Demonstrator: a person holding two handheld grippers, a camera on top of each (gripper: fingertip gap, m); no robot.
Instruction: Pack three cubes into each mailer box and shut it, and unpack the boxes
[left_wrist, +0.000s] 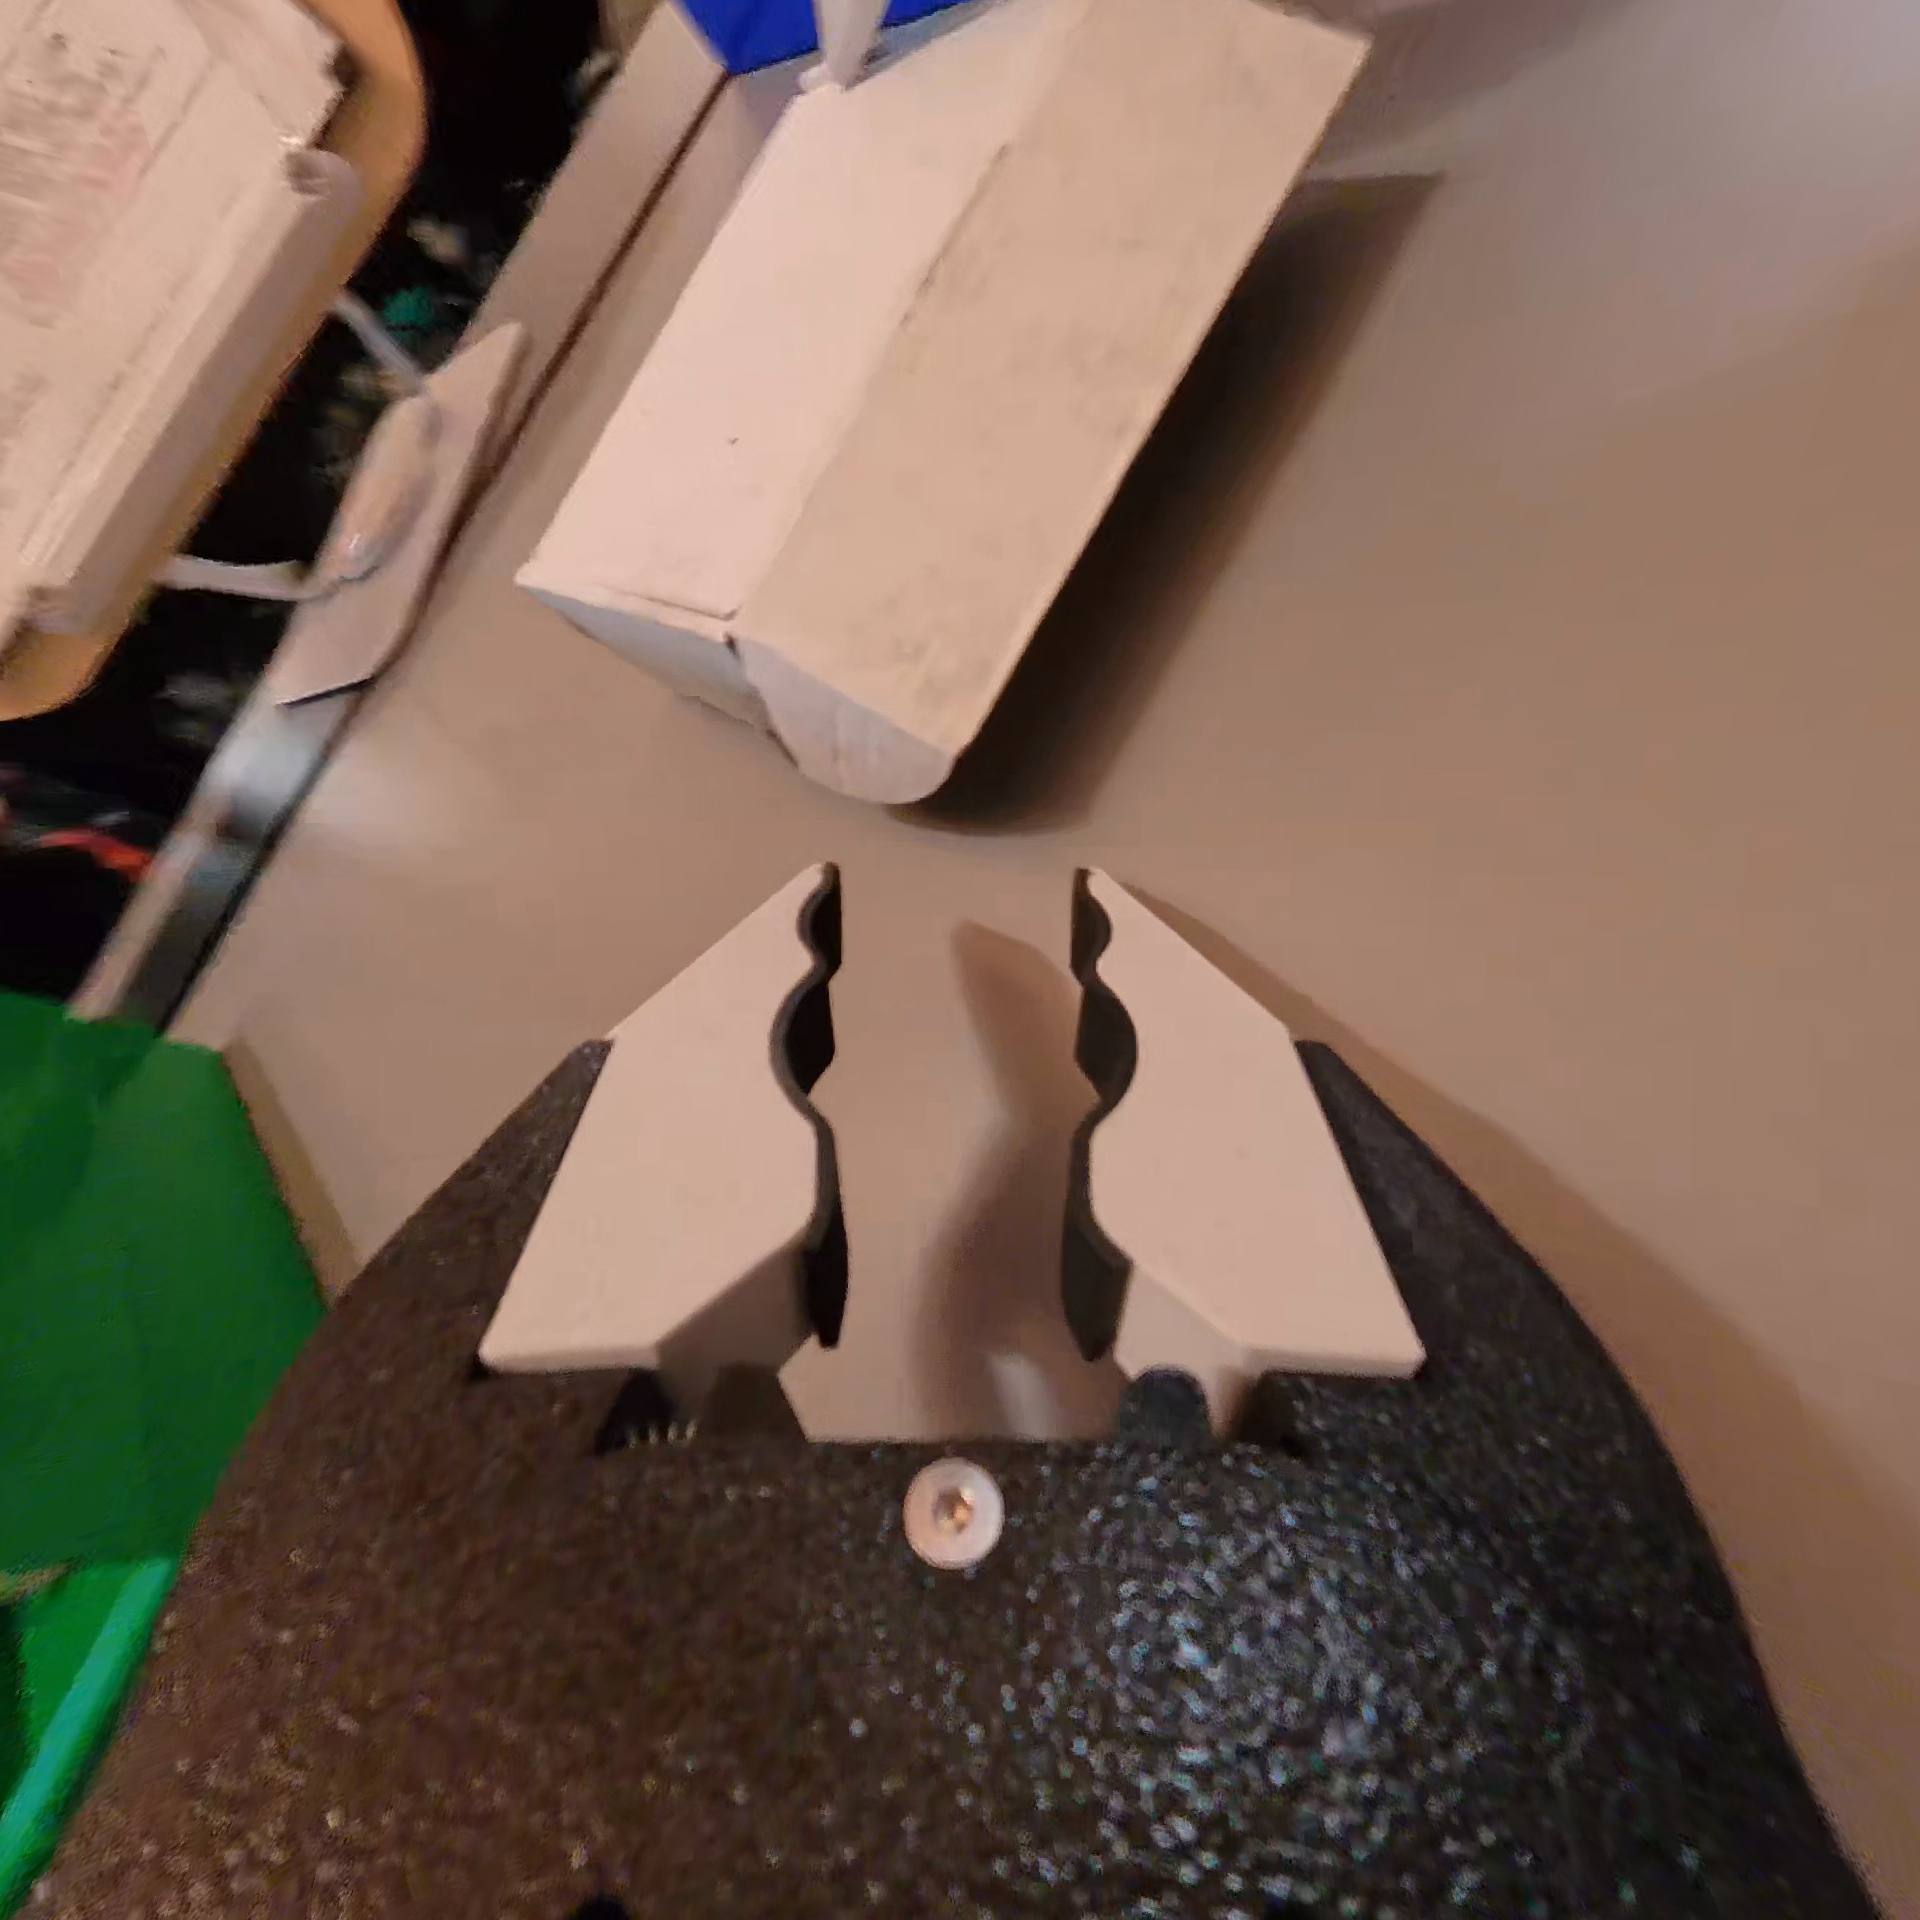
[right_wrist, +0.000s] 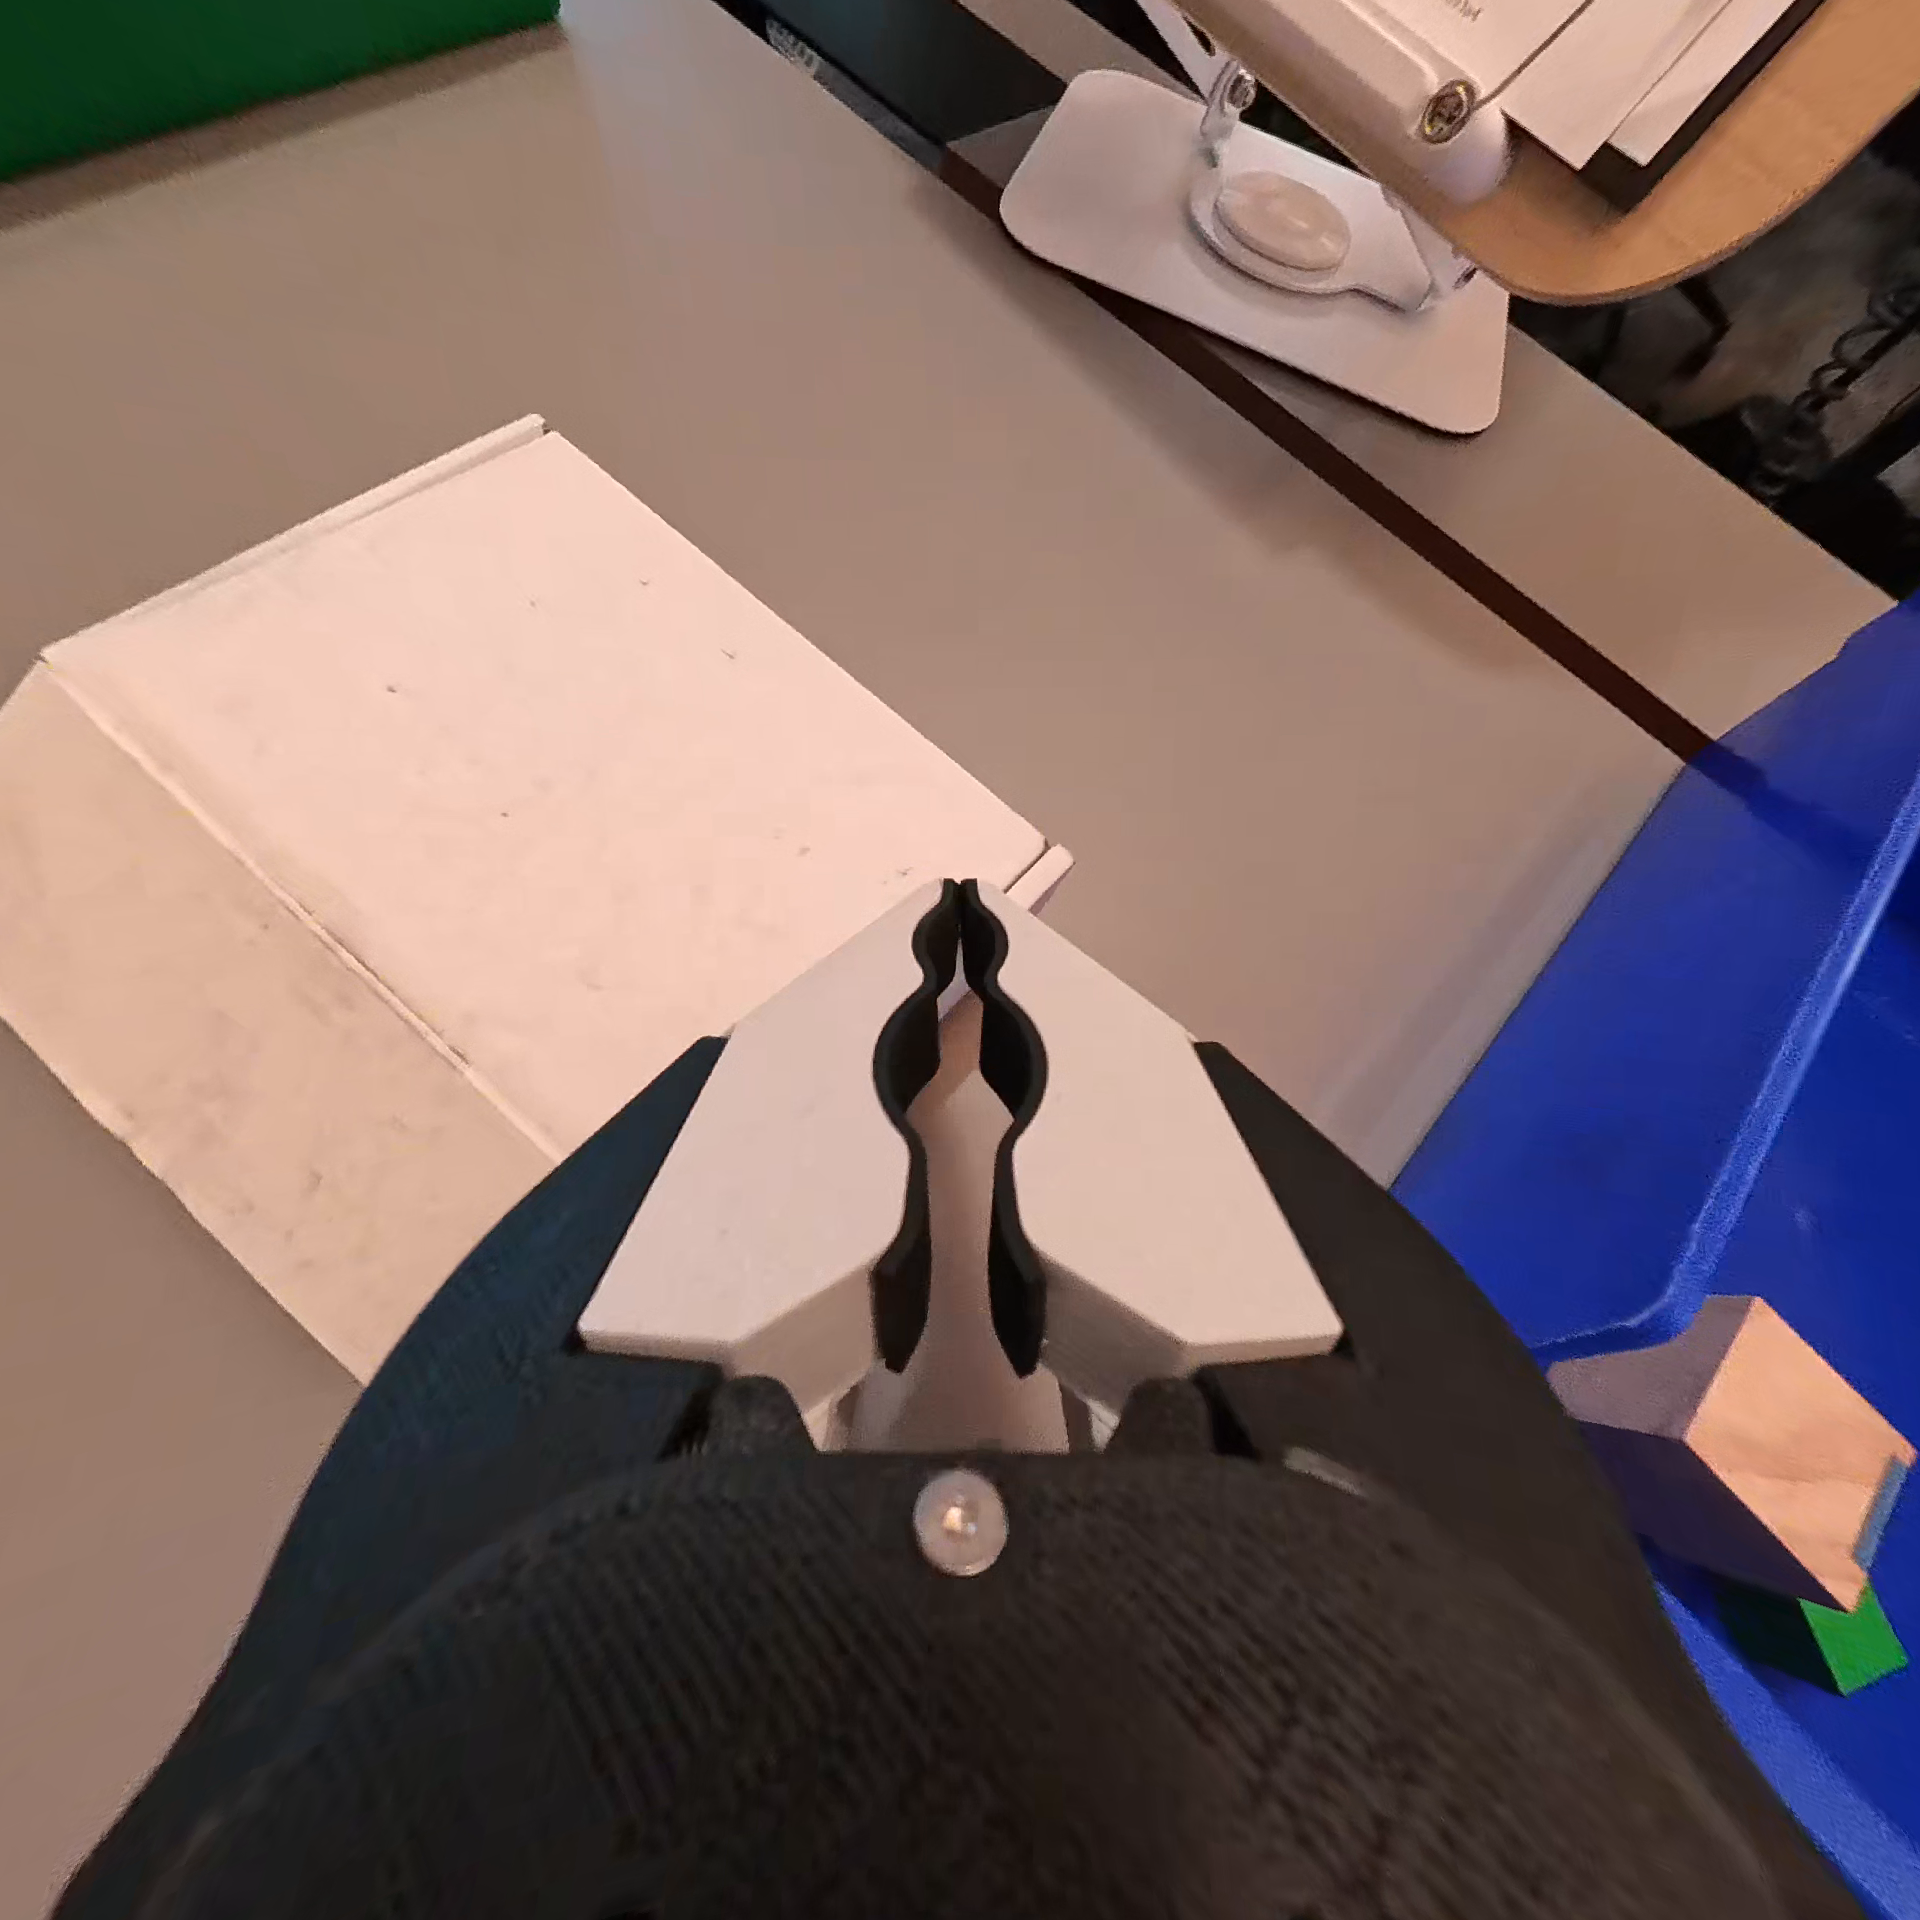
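A white mailer box (left_wrist: 914, 416) lies shut on the grey table, just beyond my left gripper (left_wrist: 956, 883), which is open and empty above the bare table. In the right wrist view the same kind of white box (right_wrist: 499, 748) lies shut to the left of my right gripper (right_wrist: 958, 888), whose jaws are shut with nothing visible between them, their tips at the box's near right corner. A wooden cube (right_wrist: 1766, 1444) and a green cube (right_wrist: 1849, 1652) lie in a blue bin (right_wrist: 1662, 1039) at the right.
A green bin (left_wrist: 114, 1299) sits at the left of the left wrist view, a blue bin (left_wrist: 790, 26) behind the box. A white stand base (right_wrist: 1257, 270) sits on the table's far edge (right_wrist: 1351, 499). A wooden shelf with papers (left_wrist: 135, 270) hangs past the edge. The right tips stand about 20 centimetres off the wooden cube (right_wrist: 1766, 1444).
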